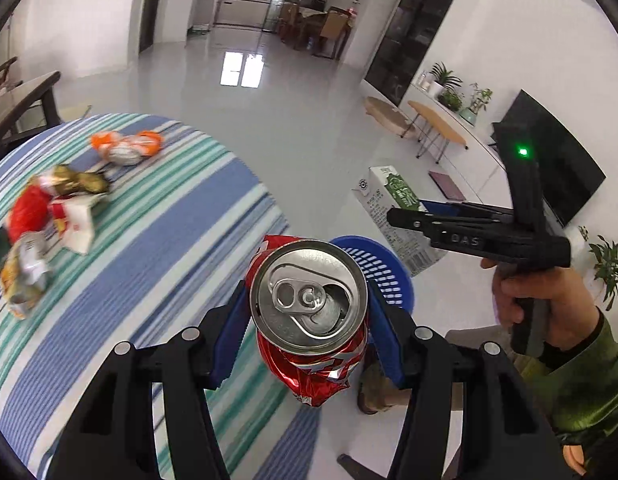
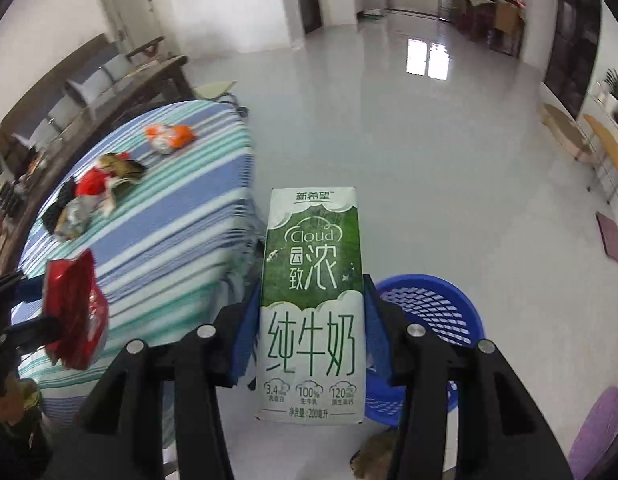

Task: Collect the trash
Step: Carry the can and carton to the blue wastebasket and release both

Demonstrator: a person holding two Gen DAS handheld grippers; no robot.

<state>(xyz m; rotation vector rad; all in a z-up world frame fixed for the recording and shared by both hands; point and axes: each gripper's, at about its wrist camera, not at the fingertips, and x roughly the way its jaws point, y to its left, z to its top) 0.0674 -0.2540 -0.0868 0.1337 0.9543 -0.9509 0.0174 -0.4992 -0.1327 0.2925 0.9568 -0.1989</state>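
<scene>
My left gripper (image 1: pixel 307 312) is shut on a crushed red soda can (image 1: pixel 309 304), its silver top facing the camera, held past the table's edge. Behind the can sits a blue perforated basket (image 1: pixel 379 266) on the floor. My right gripper (image 2: pixel 311 308) is shut on a green and white milk carton (image 2: pixel 313 304), upright between the blue pads, with the blue basket (image 2: pixel 433 312) just right of it and lower. In the left wrist view the right gripper (image 1: pixel 405 218) holds the carton (image 1: pixel 389 208) above the basket. The right wrist view shows the can (image 2: pixel 75 316) at the left.
A round table with a blue and green striped cloth (image 1: pixel 157 240) carries several crumpled wrappers: an orange one (image 1: pixel 127 146), a red and white heap (image 1: pixel 49 208). Small wooden side tables (image 1: pixel 437 128) and plants stand at the right wall. A person's hand and green sleeve (image 1: pixel 549 312) hold the right gripper.
</scene>
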